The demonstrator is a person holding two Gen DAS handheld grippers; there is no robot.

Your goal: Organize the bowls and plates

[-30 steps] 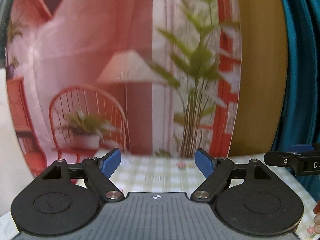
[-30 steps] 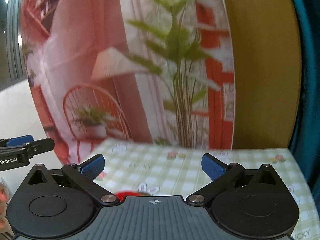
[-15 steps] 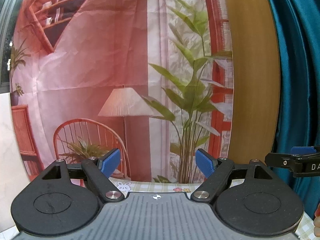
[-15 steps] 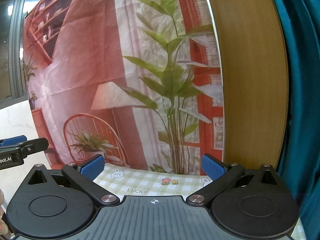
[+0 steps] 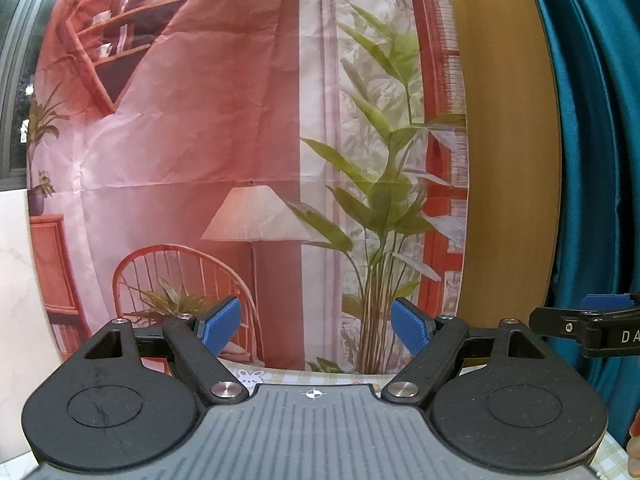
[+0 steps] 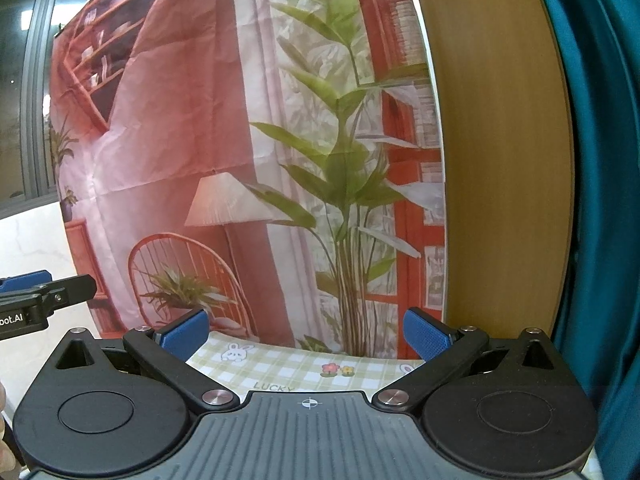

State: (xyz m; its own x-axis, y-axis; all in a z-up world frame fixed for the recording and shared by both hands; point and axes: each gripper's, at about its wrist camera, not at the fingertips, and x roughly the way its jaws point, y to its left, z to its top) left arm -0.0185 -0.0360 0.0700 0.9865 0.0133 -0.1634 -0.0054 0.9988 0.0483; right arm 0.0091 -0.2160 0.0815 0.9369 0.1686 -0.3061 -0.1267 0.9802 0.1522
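No plate or bowl appears in either wrist view, so the location of the task items cannot be determined from these views. The left hand-held gripper (image 5: 316, 326) is level, with its blue pads (image 5: 219, 325) spread wide apart and nothing between them. The right hand-held gripper (image 6: 308, 334) is in the same condition: blue pads (image 6: 426, 338) spread apart, gap unoccupied. Each unit shows in the other's camera; the tip of the right one enters the left view at the right edge, and the tip of the left one enters the right view at the left edge, placing the two side by side and apart. Directly below and just beyond the fingers lies the counter (image 6: 288, 366), covered with a green-and-white checked cloth printed with rabbits, small flowers and the word LUCKY; only a narrow far strip of it shows in the left view. At the far edge of the counter hangs a printed backdrop (image 5: 240, 140) showing a pink room with a floor lamp, a red spindle chair, shelving and a tall green plant. To the right of the backdrop stands a wooden panel (image 5: 508, 160), and further right a teal curtain (image 5: 600, 160). To the left of the backdrop a pale marbled wall (image 6: 28, 240) and a dark window frame are visible.
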